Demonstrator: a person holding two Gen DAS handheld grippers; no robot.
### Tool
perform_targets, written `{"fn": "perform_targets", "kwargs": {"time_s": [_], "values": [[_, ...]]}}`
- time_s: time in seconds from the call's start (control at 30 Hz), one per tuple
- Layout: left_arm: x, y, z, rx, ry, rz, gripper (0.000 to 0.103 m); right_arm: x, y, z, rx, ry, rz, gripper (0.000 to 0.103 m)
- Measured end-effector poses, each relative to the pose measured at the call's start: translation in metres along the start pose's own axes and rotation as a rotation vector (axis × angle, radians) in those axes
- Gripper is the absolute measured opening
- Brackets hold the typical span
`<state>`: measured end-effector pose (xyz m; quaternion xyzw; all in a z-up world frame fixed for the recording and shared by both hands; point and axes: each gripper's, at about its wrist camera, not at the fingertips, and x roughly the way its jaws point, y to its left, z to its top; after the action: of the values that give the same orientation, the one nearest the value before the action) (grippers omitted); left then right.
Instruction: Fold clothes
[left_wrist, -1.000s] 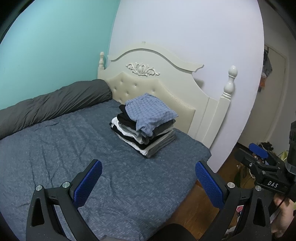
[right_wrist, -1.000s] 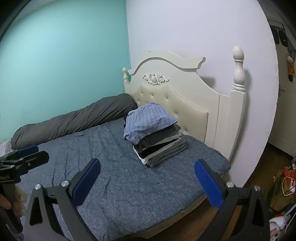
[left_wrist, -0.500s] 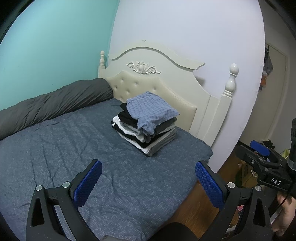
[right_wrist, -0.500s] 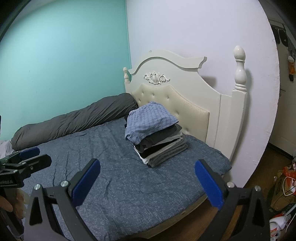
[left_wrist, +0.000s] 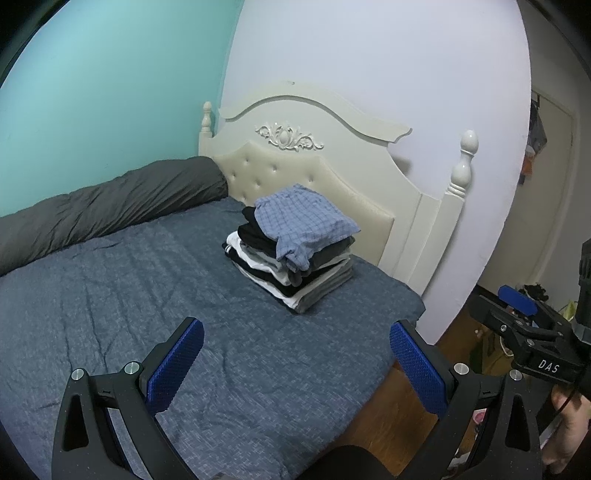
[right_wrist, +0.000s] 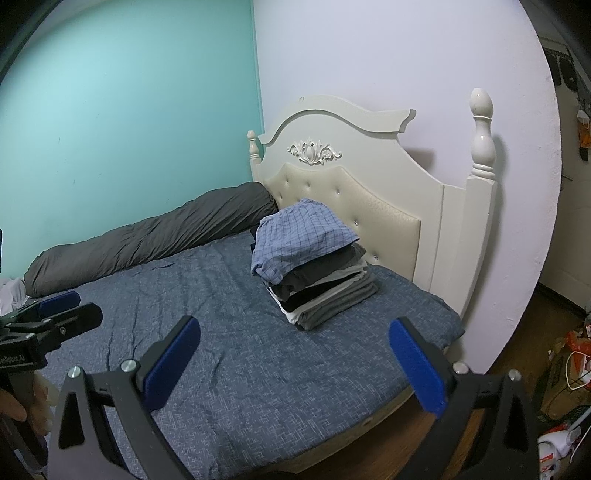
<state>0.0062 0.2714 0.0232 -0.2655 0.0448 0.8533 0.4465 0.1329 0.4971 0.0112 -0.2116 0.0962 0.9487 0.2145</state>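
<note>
A stack of folded clothes (left_wrist: 295, 254) (right_wrist: 317, 280) sits on the blue bed cover (left_wrist: 110, 317) (right_wrist: 229, 354) near the headboard, with a blue checked garment (left_wrist: 304, 221) (right_wrist: 301, 240) on top. My left gripper (left_wrist: 295, 369) hovers open over the bed, well short of the stack, holding nothing. My right gripper (right_wrist: 293, 365) is likewise open and empty, also short of the stack. Each gripper shows at the edge of the other's view: the right one (left_wrist: 524, 325) at far right, the left one (right_wrist: 44, 321) at far left.
A cream headboard (left_wrist: 332, 155) (right_wrist: 369, 177) with posts stands behind the stack. A rolled grey duvet (left_wrist: 103, 206) (right_wrist: 147, 236) lies along the teal wall. The bed edge drops to a wooden floor (right_wrist: 532, 321) with clutter (right_wrist: 565, 354) on the right.
Both grippers stay open. The views have drifted slightly, so the stack sits a little further right and lower in the left wrist view; the clothes themselves have not moved.
</note>
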Motion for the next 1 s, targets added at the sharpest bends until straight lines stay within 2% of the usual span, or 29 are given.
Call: {"fn": "perform_targets", "kwargs": {"time_s": [1.0], "values": [[0.0032,0.0054,-0.0049,-0.009,0.013,0.002,0.103,0.0021,0.0009,-0.0041,0.003,0.009,0.001,0.103]]}}
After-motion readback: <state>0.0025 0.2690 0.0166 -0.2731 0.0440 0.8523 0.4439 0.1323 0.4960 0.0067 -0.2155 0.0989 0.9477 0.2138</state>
